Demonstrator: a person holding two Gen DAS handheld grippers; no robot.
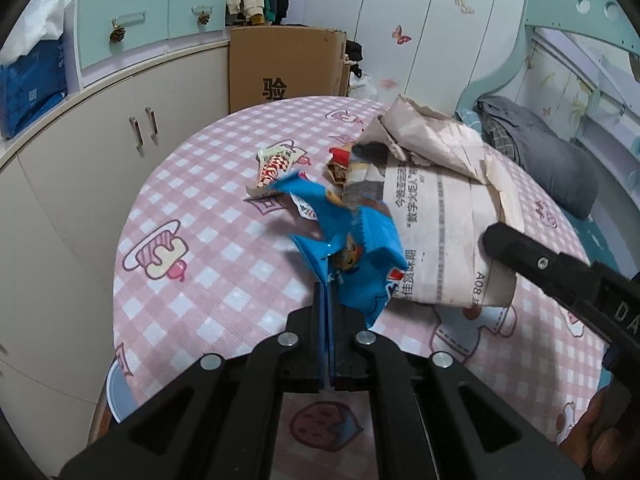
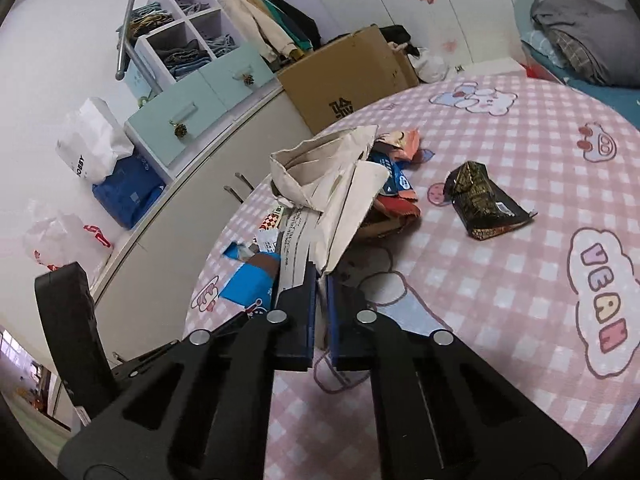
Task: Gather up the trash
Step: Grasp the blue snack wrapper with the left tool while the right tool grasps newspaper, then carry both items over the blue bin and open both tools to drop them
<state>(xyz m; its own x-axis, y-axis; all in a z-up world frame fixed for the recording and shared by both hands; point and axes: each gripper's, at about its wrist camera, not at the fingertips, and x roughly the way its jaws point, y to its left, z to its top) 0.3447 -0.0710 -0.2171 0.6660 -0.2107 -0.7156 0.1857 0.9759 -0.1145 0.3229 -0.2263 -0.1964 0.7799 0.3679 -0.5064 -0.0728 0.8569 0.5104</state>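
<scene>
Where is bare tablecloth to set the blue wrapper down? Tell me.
Free: the tablecloth right of the black wrapper, and the near-left cloth beside the blue wrapper. Crowded: around the newspaper and the wrappers by it.

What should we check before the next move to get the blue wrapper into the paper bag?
1. Left gripper shut on blue wrapper: ok.
2. Right gripper shut on newspaper bag edge: ok.
3. Bag mouth wide open for the wrapper: cannot tell.
4. Wrappers already inside bag staying put: ok.
5. Black wrapper collected from table: not ok.
6. Checkered wrapper collected: not ok.
</scene>
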